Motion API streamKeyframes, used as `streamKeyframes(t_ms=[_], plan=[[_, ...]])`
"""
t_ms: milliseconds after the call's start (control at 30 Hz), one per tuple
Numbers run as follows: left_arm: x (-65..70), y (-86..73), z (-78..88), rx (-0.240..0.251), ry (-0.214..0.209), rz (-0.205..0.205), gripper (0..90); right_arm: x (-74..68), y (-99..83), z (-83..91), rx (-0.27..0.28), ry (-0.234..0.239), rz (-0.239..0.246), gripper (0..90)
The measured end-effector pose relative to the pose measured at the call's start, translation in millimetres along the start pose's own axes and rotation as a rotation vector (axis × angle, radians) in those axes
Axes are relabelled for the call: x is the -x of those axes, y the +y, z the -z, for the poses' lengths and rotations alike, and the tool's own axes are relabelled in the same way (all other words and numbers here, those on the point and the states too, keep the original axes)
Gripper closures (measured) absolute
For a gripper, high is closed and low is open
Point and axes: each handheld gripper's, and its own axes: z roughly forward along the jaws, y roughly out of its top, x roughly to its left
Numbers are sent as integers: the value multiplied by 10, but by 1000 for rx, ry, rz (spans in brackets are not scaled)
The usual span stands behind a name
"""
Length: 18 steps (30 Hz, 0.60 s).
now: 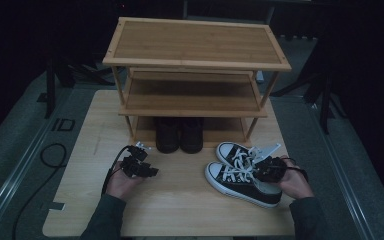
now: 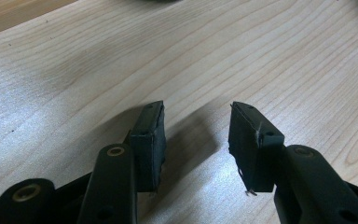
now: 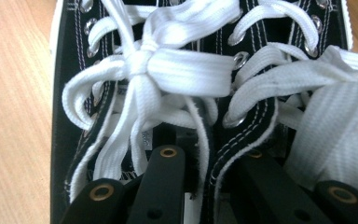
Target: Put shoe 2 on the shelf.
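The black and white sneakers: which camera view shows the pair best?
The high view: both black and white sneakers lie side by side before the shoe rack. The right gripper view gives close-up laces and inner edges; the left gripper view faces bare table.

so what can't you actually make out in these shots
- Right gripper, right gripper view: its tips are buried between the two sneakers' inner sides, under the white laces, so the pads' contact is hidden.
- Dark shoes, high view: their backs sit in shadow under the wooden rack; type unclear.
- Left gripper, left gripper view: open over the bare table, with the rack out of frame.
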Motion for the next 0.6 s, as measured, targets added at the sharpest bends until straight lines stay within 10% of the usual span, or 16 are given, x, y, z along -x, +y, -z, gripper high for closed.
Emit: streamKeyframes(t_ms=[600], plan=[[1,-1,2,-2,1,-2,562,10,221,155,-30,19,61,853]])
